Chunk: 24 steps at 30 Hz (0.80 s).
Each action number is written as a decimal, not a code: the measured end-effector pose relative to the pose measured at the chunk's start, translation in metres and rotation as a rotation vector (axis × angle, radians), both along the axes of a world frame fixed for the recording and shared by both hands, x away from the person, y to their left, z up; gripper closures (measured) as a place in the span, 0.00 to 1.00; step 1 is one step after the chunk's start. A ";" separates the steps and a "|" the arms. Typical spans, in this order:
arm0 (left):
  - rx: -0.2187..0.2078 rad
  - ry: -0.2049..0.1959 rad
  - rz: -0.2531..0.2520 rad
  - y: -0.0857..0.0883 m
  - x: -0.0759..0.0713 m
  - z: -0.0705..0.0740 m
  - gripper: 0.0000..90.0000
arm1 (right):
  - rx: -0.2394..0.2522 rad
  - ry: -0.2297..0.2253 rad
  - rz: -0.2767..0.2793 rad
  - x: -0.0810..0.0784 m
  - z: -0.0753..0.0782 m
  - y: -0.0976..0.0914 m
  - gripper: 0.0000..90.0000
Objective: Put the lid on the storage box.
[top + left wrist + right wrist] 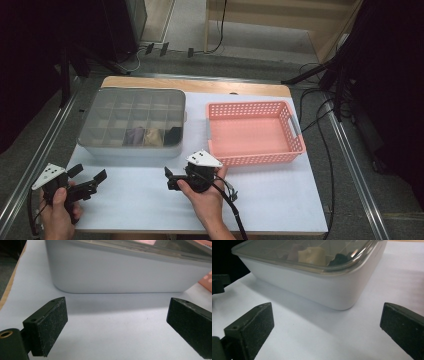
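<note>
1. The box (132,122) sits on the table (280,200), just ahead of my left gripper (90,181) and right gripper (169,178).
2. Both pairs of jaws stand wide apart, holding and touching nothing.

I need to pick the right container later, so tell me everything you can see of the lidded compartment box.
The compartment box is a low rectangular tub with rounded corners, white and plastic-looking, closed by a clear lid. Dividers split it into a grid of small cells; the near row holds small purple, tan and black items, too blurred to identify. It sits flat on the white table, left of the pink basket. Nothing touches it but the table.
</note>
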<state>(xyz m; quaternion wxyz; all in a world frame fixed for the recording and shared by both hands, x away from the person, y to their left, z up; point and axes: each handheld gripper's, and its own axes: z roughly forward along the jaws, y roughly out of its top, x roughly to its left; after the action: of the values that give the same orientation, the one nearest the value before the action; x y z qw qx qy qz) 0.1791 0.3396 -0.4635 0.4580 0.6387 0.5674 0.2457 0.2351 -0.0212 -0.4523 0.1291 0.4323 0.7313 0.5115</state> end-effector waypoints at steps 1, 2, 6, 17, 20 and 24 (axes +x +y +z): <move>0.012 -0.003 -0.001 -0.001 0.000 -0.001 0.04 | 0.000 0.002 0.000 -0.001 -0.001 -0.002 0.00; 0.016 -0.006 -0.001 -0.003 0.000 -0.003 0.03 | 0.000 -0.002 0.000 -0.003 -0.002 -0.003 0.00; 0.052 -0.004 0.001 -0.007 -0.001 -0.006 0.01 | 0.009 -0.007 -0.002 -0.008 -0.005 -0.010 0.00; 0.051 -0.013 -0.006 -0.007 -0.001 -0.006 0.01 | 0.026 -0.006 -0.042 -0.022 -0.021 -0.042 0.00; 0.039 -0.010 -0.008 -0.006 -0.001 -0.006 0.01 | 0.028 -0.005 -0.054 -0.024 -0.023 -0.052 0.00; 0.033 -0.009 -0.012 -0.005 -0.001 -0.006 0.01 | 0.032 -0.008 -0.057 -0.027 -0.025 -0.064 0.00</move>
<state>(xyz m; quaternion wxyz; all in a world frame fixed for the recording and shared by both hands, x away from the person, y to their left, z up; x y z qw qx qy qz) 0.1785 0.3343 -0.4697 0.4513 0.6486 0.5572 0.2552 0.2078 -0.0851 -0.4775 0.1395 0.4529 0.7099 0.5209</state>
